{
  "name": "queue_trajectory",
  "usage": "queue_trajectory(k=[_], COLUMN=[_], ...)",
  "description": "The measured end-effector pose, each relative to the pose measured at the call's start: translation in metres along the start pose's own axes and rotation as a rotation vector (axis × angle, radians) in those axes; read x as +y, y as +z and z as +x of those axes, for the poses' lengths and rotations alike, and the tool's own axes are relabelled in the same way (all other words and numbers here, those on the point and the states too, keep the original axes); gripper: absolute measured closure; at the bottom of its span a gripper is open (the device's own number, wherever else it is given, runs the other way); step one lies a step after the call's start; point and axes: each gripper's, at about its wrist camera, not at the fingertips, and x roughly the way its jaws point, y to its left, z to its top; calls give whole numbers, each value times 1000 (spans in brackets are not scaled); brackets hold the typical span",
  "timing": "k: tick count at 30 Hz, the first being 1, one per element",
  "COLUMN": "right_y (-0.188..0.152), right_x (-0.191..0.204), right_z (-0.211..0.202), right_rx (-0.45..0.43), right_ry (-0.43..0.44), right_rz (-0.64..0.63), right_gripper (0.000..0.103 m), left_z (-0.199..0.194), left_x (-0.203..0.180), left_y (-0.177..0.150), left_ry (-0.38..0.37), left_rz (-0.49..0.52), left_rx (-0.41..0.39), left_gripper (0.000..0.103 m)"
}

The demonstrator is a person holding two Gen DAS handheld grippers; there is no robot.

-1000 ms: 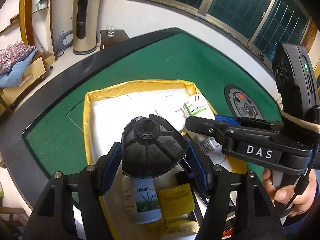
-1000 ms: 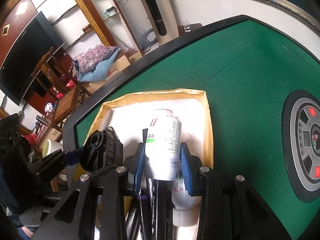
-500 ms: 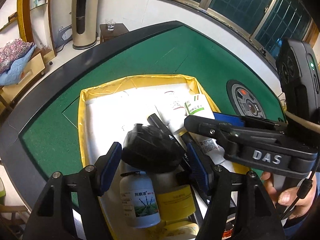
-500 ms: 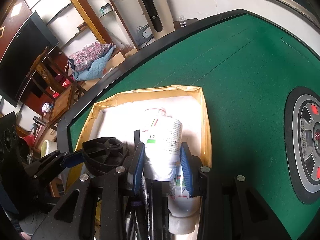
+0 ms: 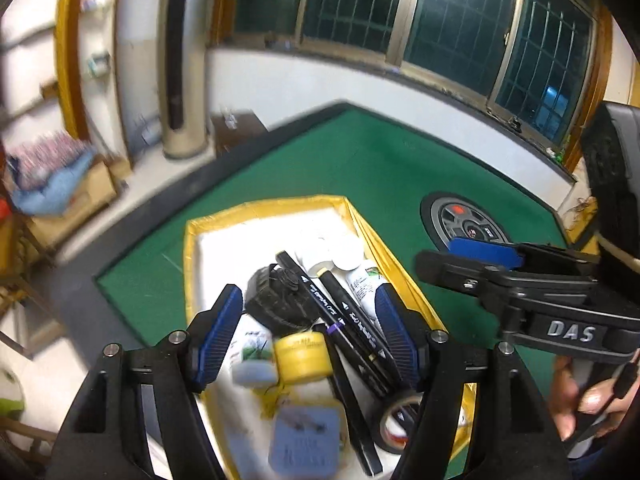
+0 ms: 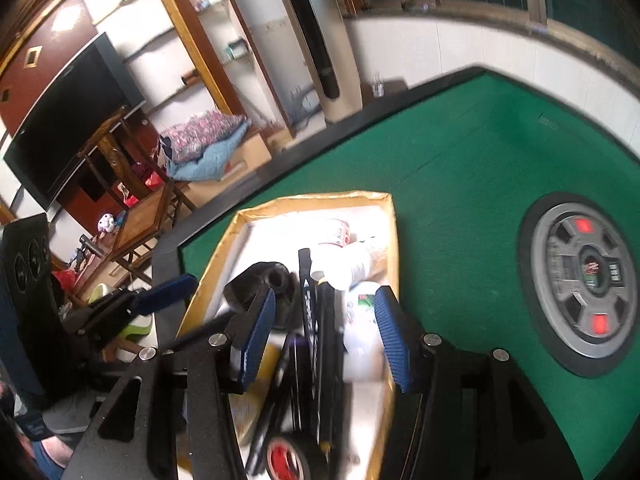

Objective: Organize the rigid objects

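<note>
On the green table [image 5: 360,160] a yellow-rimmed tray [image 5: 188,248] with a white lining is holding a crowded mix of things. At its far end white bottles [image 5: 346,256] are lying on their sides, one with a green-marked label [image 5: 366,284]. A black funnel-shaped piece [image 5: 280,300] is sitting beside two black markers [image 5: 340,316] running lengthwise. Nearer the cameras are lying a yellow-capped container [image 5: 304,356], a grey-capped bottle [image 5: 252,356], a blue rectangular item [image 5: 306,440] and a roll of tape [image 5: 394,424]. The left gripper [image 5: 308,336] is hovering over the tray, jaws apart and gripping nothing. The right gripper [image 6: 324,336], whose jaws have just been opening, is likewise standing spread above the contents, pads pressing on nothing.
</note>
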Motion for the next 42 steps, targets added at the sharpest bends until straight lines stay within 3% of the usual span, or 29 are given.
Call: queue_trajectory(k=[2, 5, 8, 10, 12, 15, 18, 20, 25, 29, 32, 37, 42], right_y=[-12, -37, -67, -89, -109, -134, -143, -146, -143, -151, -157, -159, -161], right_x=[2, 3, 3, -1, -7, -25, -32, -31, -24, -27, -31, -30, -25], right_z=[-21, -54, -82, -94, -95, -95, -105, -111, -107, -110, -114, -111, -114], right_rx=[-54, -137, -202, -219, -196, -175, -230, -261, -255, -256, -273, -262, -274], right_ry=[-7, -34, -39, -40, -35, 1, -76, -101, -117, -123, -115, -108, -116], right_rz=[-24, -56, -66, -69, -81, -46, -35, -37, -49, -38, -20, -18, -34], right_gripper=[56, 56, 56, 51, 43, 43, 43, 43, 43, 43, 43, 43, 43], left_z=[-24, -54, -76, -83, -86, -82, -74, -76, -86, -98, -108, -110, -105], left_x=[-12, -26, -42, -56, -61, -62, -65, -71, -88, -92, -91, -101, -106], left_y=[-11, -31, -57, -78, -94, -107, -114, -120, -133, -153, -169, -176, -182], left_ry=[55, 136, 251, 372, 414, 316, 266, 263, 352, 248, 229, 248, 154], left_rz=[26, 37, 51, 71, 70, 41, 57, 66, 70, 28, -33, -5, 25], left_rx=[-85, -185, -281, -318, -317, -247, -161, -165, -218, -146, -135, -115, -66], left_gripper=[34, 22, 21, 21, 19, 18, 18, 18, 18, 18, 18, 18, 18])
